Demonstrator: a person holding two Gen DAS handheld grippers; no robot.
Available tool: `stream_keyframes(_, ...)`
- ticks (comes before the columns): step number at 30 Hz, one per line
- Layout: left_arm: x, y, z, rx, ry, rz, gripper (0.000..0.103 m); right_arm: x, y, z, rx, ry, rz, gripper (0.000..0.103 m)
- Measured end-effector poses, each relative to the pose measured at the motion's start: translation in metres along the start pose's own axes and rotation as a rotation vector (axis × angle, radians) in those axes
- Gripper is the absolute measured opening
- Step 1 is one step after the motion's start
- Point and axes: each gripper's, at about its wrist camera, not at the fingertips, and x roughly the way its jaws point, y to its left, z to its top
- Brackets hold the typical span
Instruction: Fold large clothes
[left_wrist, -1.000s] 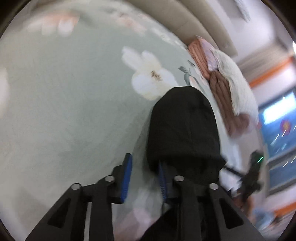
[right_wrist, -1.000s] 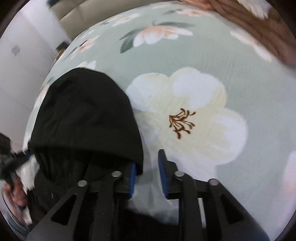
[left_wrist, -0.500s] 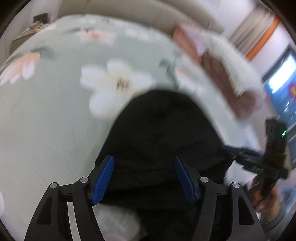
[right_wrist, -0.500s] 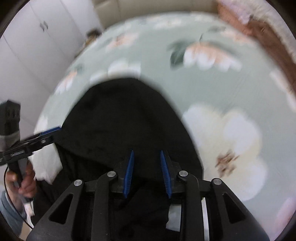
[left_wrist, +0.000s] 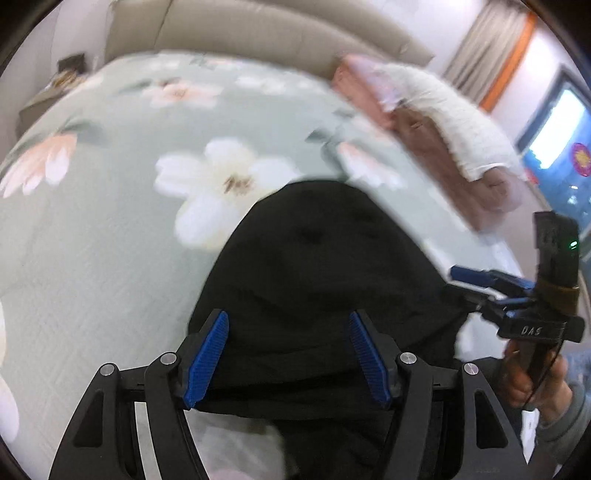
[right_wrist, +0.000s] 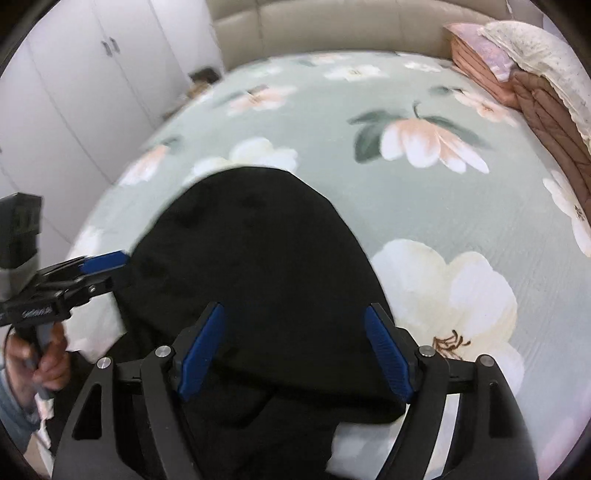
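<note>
A black garment (left_wrist: 317, 280) lies folded on the floral green bedspread (left_wrist: 110, 221), its rounded end pointing away from me. My left gripper (left_wrist: 288, 362) is open and hovers over the garment's near part, holding nothing. My right gripper (right_wrist: 295, 352) is open over the same garment (right_wrist: 258, 258), also holding nothing. The right gripper shows in the left wrist view (left_wrist: 480, 284) at the garment's right side. The left gripper shows in the right wrist view (right_wrist: 99, 266) at the garment's left side.
A pile of pink, brown and white bedding (left_wrist: 436, 110) lies along the bed's far right side, also in the right wrist view (right_wrist: 535, 74). A beige headboard (right_wrist: 332, 26) is behind. White wardrobe doors (right_wrist: 74, 92) stand to the left.
Both grippers have opened wide and let go of the black garment, which now lies flat. Both have pulled back and up from it, showing more of the bed.
</note>
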Motion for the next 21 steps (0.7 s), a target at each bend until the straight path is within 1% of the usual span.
stream_keyframes(1,0.015,0.006,-0.004,-0.011,0.055,0.041,0.069,0.013,-0.003,-0.003,0.007,0.037,-0.007,0.067)
stream_keyframes(2,0.025,0.008,-0.011,0.000,0.085,0.055,0.069,0.024,-0.005,-0.008,0.008,0.061,-0.006,0.066)
stream_keyframes(4,0.027,0.004,-0.012,0.044,0.067,0.076,0.069,0.026,0.000,-0.016,-0.019,0.009,-0.032,0.068)
stream_keyframes(5,0.028,0.001,-0.010,0.058,0.082,0.102,0.070,0.026,0.004,-0.015,-0.034,0.014,-0.051,0.068)
stream_keyframes(7,0.029,-0.003,-0.006,0.060,0.083,0.113,0.070,0.025,0.003,-0.012,-0.030,0.025,-0.044,0.069)
stream_keyframes(9,0.024,0.000,-0.004,0.034,0.055,0.081,0.070,0.021,-0.002,-0.010,-0.020,0.033,-0.008,0.069)
stream_keyframes(10,0.016,0.006,-0.005,0.007,0.036,0.049,0.070,0.015,-0.009,-0.009,-0.014,0.037,0.014,0.069)
stream_keyframes(12,0.002,0.012,-0.005,-0.033,-0.003,0.008,0.070,-0.002,-0.021,-0.006,0.010,0.027,0.078,0.069)
stream_keyframes(14,-0.022,0.025,0.001,-0.060,-0.070,-0.021,0.070,-0.016,-0.036,-0.003,0.026,0.012,0.133,0.075)
stream_keyframes(15,-0.030,0.034,0.005,-0.078,-0.095,-0.029,0.070,-0.020,-0.045,-0.003,0.033,0.008,0.143,0.081)
stream_keyframes(16,-0.036,0.046,0.011,-0.108,-0.108,-0.052,0.070,-0.022,-0.050,-0.003,0.039,0.010,0.140,0.082)
stream_keyframes(18,-0.036,0.065,0.017,-0.156,-0.080,-0.119,0.072,-0.016,-0.066,0.000,0.063,0.043,0.148,0.082)
stream_keyframes(20,-0.018,0.085,0.021,-0.214,-0.015,-0.216,0.072,-0.004,-0.082,-0.009,0.108,0.094,0.212,0.082)
stream_keyframes(21,-0.005,0.083,0.025,-0.228,0.015,-0.238,0.072,0.009,-0.087,-0.012,0.132,0.128,0.257,0.082)
